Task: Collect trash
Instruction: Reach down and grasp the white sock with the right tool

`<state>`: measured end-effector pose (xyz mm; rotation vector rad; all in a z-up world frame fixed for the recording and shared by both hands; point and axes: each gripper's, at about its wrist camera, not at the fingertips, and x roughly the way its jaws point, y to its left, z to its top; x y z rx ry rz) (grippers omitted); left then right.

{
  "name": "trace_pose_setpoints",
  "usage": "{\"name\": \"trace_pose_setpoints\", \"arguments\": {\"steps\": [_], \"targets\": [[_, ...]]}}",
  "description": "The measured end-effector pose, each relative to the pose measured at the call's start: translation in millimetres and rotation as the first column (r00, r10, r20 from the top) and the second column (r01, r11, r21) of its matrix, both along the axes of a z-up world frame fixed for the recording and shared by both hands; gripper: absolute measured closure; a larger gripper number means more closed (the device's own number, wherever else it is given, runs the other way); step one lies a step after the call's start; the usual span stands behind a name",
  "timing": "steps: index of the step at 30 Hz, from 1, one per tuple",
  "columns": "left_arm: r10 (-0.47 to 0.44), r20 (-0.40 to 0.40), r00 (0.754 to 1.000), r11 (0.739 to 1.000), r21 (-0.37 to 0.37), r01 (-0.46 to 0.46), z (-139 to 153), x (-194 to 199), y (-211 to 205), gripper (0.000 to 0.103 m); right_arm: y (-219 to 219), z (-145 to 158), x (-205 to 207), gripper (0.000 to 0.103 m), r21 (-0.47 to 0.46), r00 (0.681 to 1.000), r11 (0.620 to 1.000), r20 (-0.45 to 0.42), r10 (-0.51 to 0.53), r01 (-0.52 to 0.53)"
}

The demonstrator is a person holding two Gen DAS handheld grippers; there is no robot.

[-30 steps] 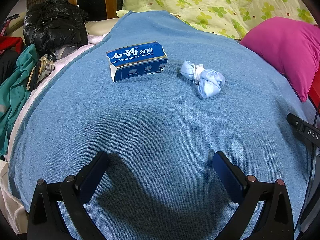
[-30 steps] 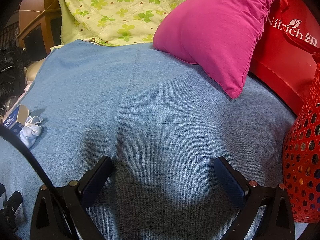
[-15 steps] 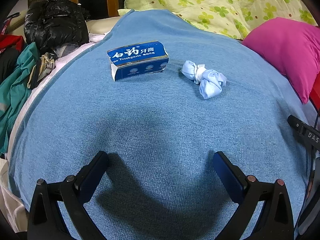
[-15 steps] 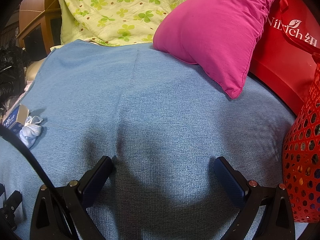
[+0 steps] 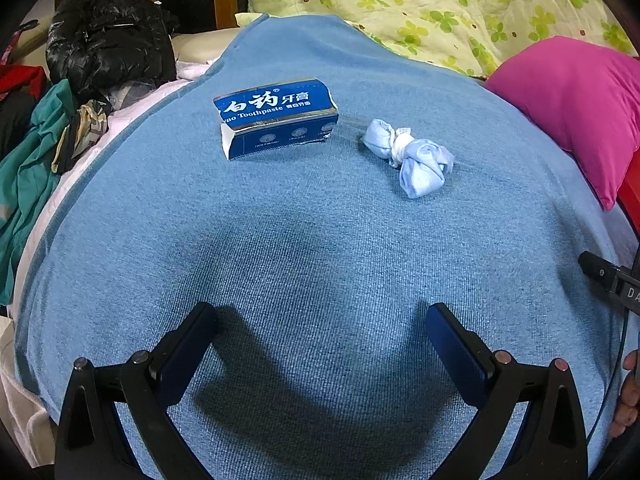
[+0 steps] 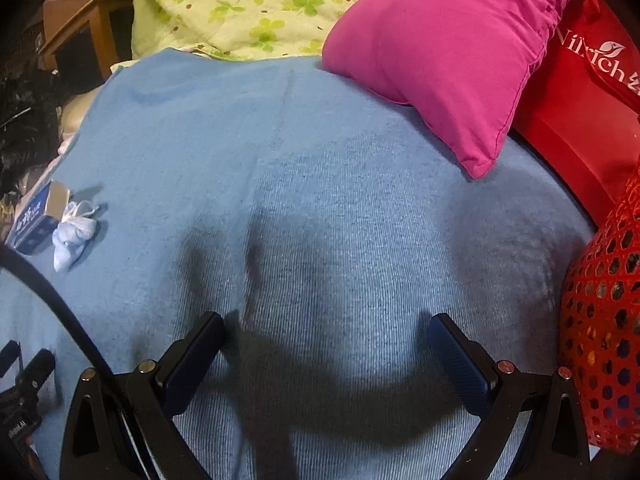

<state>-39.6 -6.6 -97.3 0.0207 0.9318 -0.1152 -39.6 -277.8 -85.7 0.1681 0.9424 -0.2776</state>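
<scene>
The left gripper (image 5: 320, 344) is seen with its fingers (image 5: 188, 344) spread wide and nothing held between them — only the blue blanket (image 5: 320, 248) lies in the gap, darkened by the tool's shadow. Ahead of it, well apart from the fingertips, a torn blue toothpaste box (image 5: 276, 118) rests on the blanket, and just to the right of the box a crumpled light-blue wad (image 5: 412, 156) is laid, close to the box but not touching it. Nothing stands between the left gripper and these two pieces.

The right gripper (image 6: 326, 354) is likewise held wide open and empty over bare blanket (image 6: 340, 208). From its view the toothpaste box (image 6: 34, 220) and the wad (image 6: 74, 232) are found far to the left, partly behind a black cable (image 6: 48, 296).

Farther out, a magenta pillow (image 6: 436, 56) lies on the blanket's far right, with a red bag (image 6: 576, 108) behind it and a red mesh basket (image 6: 604, 320) at the right edge. A green clover-print quilt (image 5: 440, 4) is bunched at the head, and black and teal clothes (image 5: 104, 52) are heaped at the left.
</scene>
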Motion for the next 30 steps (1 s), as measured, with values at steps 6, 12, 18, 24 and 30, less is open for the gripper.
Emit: {"name": "trace_pose_setpoints", "arguments": {"steps": [6,12,18,24,30], "targets": [[-0.01,-0.014,1.0,1.0,0.004,0.01,0,2,-1,0.0,2,0,-5,0.0,0.003,1.0,1.0,-0.005,0.013,-0.013],[-0.017,-0.009,1.0,1.0,-0.023,0.017,12,0,4,0.0,14,14,-2,0.0,-0.047,0.998,0.998,-0.029,0.048,-0.05],[0.021,0.096,0.995,0.999,-0.036,-0.017,53,0,37,0.0,58,58,10,0.0,-0.046,0.968,0.97,0.058,0.243,-0.24],[0.111,0.162,0.981,0.994,-0.015,-0.11,74,14,83,0.0,108,78,48,0.0,-0.025,0.919,0.923,0.086,0.384,-0.383],[0.174,0.125,0.977,0.984,-0.048,-0.169,71,34,111,0.0,134,64,92,0.0,0.039,0.895,0.896,0.082,0.438,-0.442]]}}
